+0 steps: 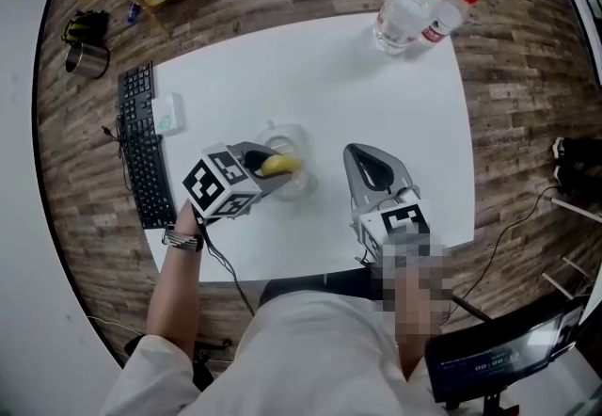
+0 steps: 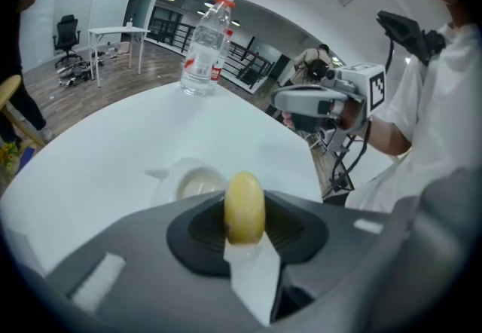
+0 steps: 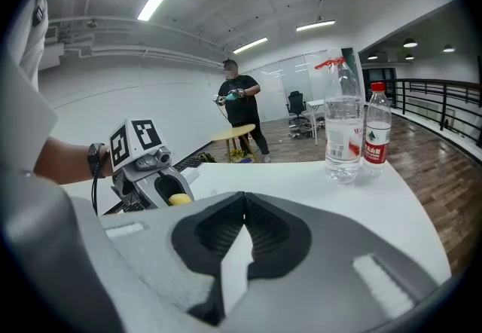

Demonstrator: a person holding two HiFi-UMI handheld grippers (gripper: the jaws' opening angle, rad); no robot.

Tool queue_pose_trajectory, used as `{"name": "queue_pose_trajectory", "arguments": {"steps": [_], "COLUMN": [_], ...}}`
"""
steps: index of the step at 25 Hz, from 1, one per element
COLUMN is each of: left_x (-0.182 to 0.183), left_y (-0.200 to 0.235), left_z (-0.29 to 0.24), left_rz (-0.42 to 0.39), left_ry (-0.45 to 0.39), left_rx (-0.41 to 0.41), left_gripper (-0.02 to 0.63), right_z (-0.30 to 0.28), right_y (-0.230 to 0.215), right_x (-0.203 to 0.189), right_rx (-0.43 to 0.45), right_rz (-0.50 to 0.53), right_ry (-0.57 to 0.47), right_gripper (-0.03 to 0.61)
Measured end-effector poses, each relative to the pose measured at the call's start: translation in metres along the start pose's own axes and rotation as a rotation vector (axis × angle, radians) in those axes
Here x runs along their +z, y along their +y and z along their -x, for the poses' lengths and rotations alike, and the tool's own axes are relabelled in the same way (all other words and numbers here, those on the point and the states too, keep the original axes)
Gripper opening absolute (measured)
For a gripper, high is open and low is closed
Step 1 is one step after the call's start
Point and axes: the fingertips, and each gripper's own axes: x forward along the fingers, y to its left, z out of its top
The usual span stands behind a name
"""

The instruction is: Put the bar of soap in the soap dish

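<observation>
**Head view: soap in L gripper, right over the dish**

Bar of soap (image 2: 245, 207) = small yellow oval, smooth, rounded edges, standing on edge between the jaws. Soap dish (image 1: 290, 143) is white w/ pale shallow bowl, sits on the white table (image 1: 329, 75) about mid-width, nearer the person's side. From head cam the soap overlaps the dish's near rim. Can't tell if it's touching.

Left gripper (image 2: 246, 227): jaws part-open, clamped on the soap's flat sides, nothing else in them. In left gripper view the dish is just beyond the soap.

Right gripper (image 3: 242, 203): jaw tips together, nothing between. It's near the table's front edge, well apart from the dish, pointing away from the person.

Pose: L forearm comes in from lower left, wristwatch (image 1: 183, 238) on the wrist, gripper tilted down twd dish, marker cube (image 1: 218, 181) facing up. R gripper is closer to level.

Other: 2 water bottles (image 1: 414, 0) at far table corner, keyboard (image 1: 141, 155) on left edge.
</observation>
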Motion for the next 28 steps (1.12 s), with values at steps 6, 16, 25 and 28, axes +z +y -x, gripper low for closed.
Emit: {"name": "queue_pose_trajectory", "arguments": {"steps": [6,16,25,28], "left_x": [-0.008,-0.018,-0.018,-0.021], "left_y": [0.001,0.001,-0.001,-0.003], "left_z": [-0.004,-0.008,-0.006,-0.007], "left_rz": [0.021,0.049,0.046,0.047], "left_ry": [0.038,0.152,0.210,0.228], "left_rx": [-0.014,-0.058,-0.063,-0.056], "left_gripper": [0.126,0.124,0.126,0.126], "right_z": [0.001,-0.002,-0.005,-0.003], "right_y": [0.000,-0.004,-0.002,-0.003], "right_x": [-0.001,-0.005,-0.006,-0.009], "right_rx": [0.011,0.009,0.024,0.024], "right_rz": [-0.020,-0.038,-0.061,-0.065], "right_ry": [-0.007,0.003,0.011,0.013], "right_gripper": [0.003,0.003,0.003,0.003]}}
